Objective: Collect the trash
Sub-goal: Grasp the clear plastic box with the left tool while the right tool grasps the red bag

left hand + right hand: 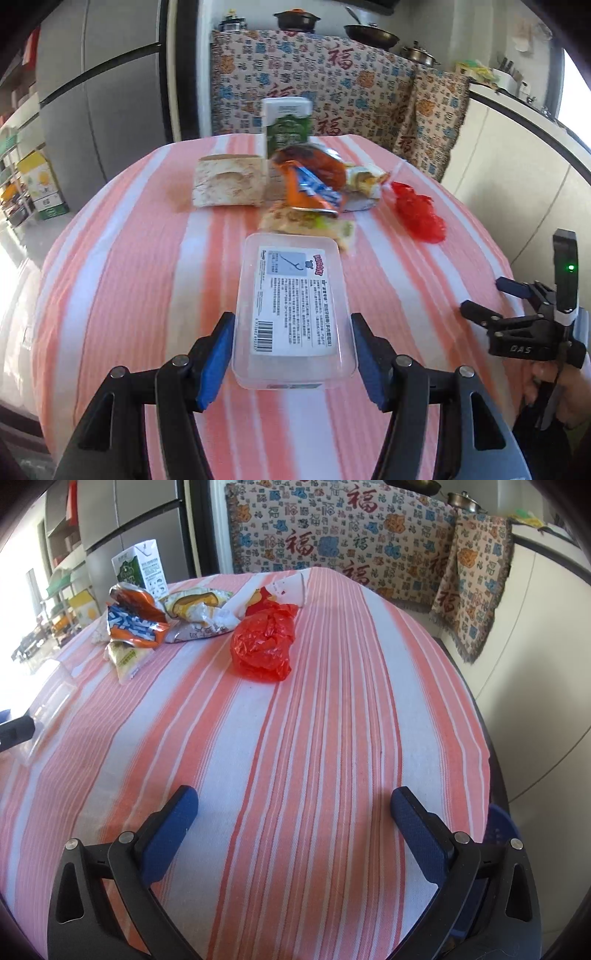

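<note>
Clear plastic box (293,314), labelled, on striped cloth (147,277) just before wrapper heap (314,184). Likely light, stiff, slick-walled; hold across long sides. Left gripper (293,354) clamped on box near end. Right gripper (295,834) spread, empty.
</note>
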A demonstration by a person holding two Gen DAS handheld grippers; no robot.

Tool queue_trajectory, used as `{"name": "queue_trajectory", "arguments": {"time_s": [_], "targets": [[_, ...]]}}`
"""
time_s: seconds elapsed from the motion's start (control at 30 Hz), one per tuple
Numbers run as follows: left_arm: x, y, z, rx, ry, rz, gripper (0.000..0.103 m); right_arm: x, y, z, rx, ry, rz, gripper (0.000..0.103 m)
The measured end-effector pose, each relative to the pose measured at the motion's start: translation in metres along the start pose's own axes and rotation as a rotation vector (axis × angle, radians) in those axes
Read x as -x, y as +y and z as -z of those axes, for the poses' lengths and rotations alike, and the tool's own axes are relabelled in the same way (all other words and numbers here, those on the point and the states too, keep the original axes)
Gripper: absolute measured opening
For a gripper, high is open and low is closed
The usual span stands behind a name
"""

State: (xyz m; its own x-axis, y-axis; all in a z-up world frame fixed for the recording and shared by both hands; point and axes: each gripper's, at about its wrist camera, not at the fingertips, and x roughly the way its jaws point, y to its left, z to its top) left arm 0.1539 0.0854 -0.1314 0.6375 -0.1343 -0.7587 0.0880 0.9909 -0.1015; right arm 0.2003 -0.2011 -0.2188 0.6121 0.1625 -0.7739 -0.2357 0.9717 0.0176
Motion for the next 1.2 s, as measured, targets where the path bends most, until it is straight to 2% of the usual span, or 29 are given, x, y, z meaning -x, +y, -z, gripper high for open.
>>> {"name": "queue_trajectory", "arguments": {"time_s": [0.1, 0.17, 0.27, 0.57, 0.63, 0.67, 0.7, 0.8, 0.97, 1.03, 1.07, 1.1, 1.2], "targets": [[-0.009, 0.024, 0.003, 0.044, 0.003, -0.039, 0.063, -0.002, 0.0, -0.009, -0.017, 0.045, -0.003, 0.102], [-0.017, 0.031, 0.003, 0.046, 0.019, -0.066, 0.064, -0.003, 0.001, -0.018, -0.029, 0.041, -0.023, 0.1], [-0.028, 0.031, 0.006, 0.027, 0.045, -0.091, 0.073, -0.008, 0.008, -0.038, -0.009, 0.024, -0.049, 0.096], [-0.034, 0.036, 0.009, -0.003, 0.073, -0.108, 0.082, -0.067, 0.01, -0.097, -0.006, 0.026, -0.043, 0.086], [-0.033, 0.036, 0.009, -0.003, 0.073, -0.107, 0.082, -0.071, 0.008, -0.102, -0.01, 0.007, -0.021, 0.07], [-0.033, 0.036, 0.009, -0.002, 0.073, -0.107, 0.082, -0.069, 0.007, -0.102, -0.015, -0.001, -0.026, 0.052], [-0.033, 0.037, 0.01, -0.002, 0.073, -0.106, 0.082, -0.066, 0.007, -0.101, -0.023, -0.001, -0.037, 0.04], [-0.033, 0.036, 0.01, -0.001, 0.072, -0.107, 0.082, -0.051, 0.015, -0.086, -0.023, 0.004, -0.082, 0.039], [-0.034, 0.035, 0.01, -0.001, 0.072, -0.107, 0.083, -0.015, 0.053, -0.044, 0.048, -0.004, -0.152, 0.04], [-0.034, 0.035, 0.01, -0.001, 0.072, -0.107, 0.083, -0.014, 0.068, -0.034, 0.084, 0.0, -0.161, 0.044], [-0.034, 0.035, 0.01, -0.001, 0.072, -0.107, 0.083, -0.015, 0.073, -0.03, 0.099, -0.008, -0.155, 0.051], [-0.033, 0.035, 0.01, -0.001, 0.072, -0.108, 0.083, -0.016, 0.078, -0.029, 0.12, -0.012, -0.149, 0.067], [-0.034, 0.035, 0.01, 0.001, 0.071, -0.111, 0.083, -0.022, 0.083, -0.029, 0.14, 0.012, -0.143, 0.09]]}}
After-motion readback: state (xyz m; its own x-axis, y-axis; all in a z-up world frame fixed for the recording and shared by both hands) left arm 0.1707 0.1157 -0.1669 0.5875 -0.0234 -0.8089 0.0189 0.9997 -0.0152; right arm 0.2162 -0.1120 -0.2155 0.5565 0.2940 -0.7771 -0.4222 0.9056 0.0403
